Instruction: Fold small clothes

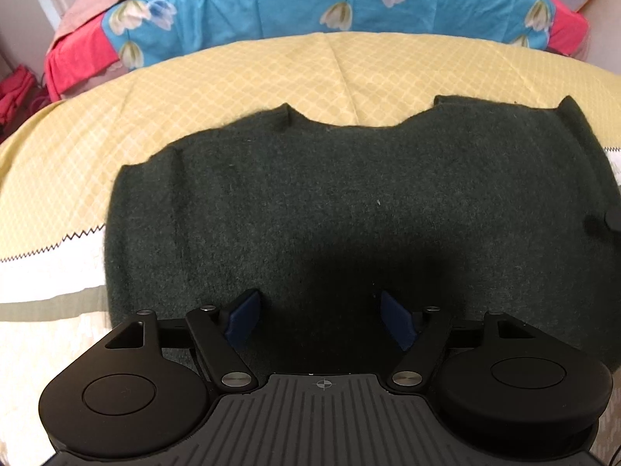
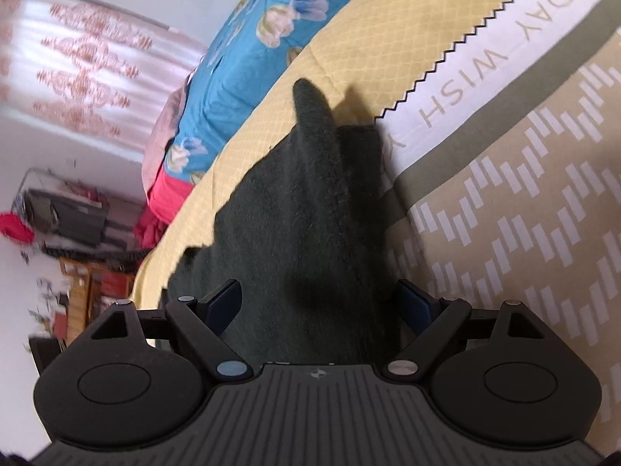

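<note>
A dark green woolly garment [image 1: 349,209] lies spread flat on the yellow checked bedcover [image 1: 240,85]. My left gripper [image 1: 320,316] is open, its blue pads [image 1: 244,316] wide apart just above the garment's near edge. My right gripper [image 2: 320,305] is open too, hovering over the same garment [image 2: 302,202] from its end; a pointed corner [image 2: 306,93] of the cloth sticks up ahead of it. A small dark part of the right gripper [image 1: 612,221] shows at the right edge of the left wrist view.
A blue flowered quilt [image 1: 349,4] with a red border lies at the far side of the bed. A white band with lettering [image 2: 485,66] and a beige patterned stretch [image 2: 543,202] run beside the garment. Shelves and clutter [image 2: 70,225] stand beyond the bed.
</note>
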### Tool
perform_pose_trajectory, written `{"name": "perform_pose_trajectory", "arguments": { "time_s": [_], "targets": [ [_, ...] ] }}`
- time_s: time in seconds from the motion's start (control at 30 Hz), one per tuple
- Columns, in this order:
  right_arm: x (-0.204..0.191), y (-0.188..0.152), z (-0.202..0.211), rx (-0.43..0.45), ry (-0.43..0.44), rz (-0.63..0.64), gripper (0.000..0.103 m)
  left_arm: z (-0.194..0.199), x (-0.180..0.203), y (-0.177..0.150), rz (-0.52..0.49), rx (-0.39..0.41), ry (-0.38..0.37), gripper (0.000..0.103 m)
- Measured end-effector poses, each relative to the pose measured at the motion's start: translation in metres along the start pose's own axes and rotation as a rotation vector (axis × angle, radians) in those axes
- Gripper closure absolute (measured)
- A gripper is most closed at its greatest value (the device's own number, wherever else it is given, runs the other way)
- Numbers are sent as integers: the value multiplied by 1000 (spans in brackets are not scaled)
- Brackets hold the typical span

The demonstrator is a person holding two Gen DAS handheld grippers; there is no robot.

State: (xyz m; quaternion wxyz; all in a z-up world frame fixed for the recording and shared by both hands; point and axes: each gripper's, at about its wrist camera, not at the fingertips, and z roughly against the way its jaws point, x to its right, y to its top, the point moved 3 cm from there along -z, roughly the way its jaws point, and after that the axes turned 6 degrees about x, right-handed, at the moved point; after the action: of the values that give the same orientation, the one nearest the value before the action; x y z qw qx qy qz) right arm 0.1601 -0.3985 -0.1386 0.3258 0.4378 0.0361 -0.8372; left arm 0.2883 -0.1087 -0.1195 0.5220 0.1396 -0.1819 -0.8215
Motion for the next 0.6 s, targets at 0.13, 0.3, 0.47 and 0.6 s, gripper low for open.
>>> {"name": "perform_pose_trajectory", "arguments": {
  "time_s": [0.13, 0.3, 0.47, 0.6],
  "targets": [
    [-5, -5, 0, 22, -31, -11, 15, -3, 1, -1, -19, 7, -10, 0],
    [-12, -14, 0, -79, -6, 24, 16, -4, -1, -1, -27, 11, -25, 0],
    [-11, -11, -10, -67, -3, -21, 18, -7, -1, 0, -38, 13, -31, 0],
    [-12, -13, -26, -66, -29, -43, 54, -9, 0, 1, -45, 15, -32, 0]
  ]
}}
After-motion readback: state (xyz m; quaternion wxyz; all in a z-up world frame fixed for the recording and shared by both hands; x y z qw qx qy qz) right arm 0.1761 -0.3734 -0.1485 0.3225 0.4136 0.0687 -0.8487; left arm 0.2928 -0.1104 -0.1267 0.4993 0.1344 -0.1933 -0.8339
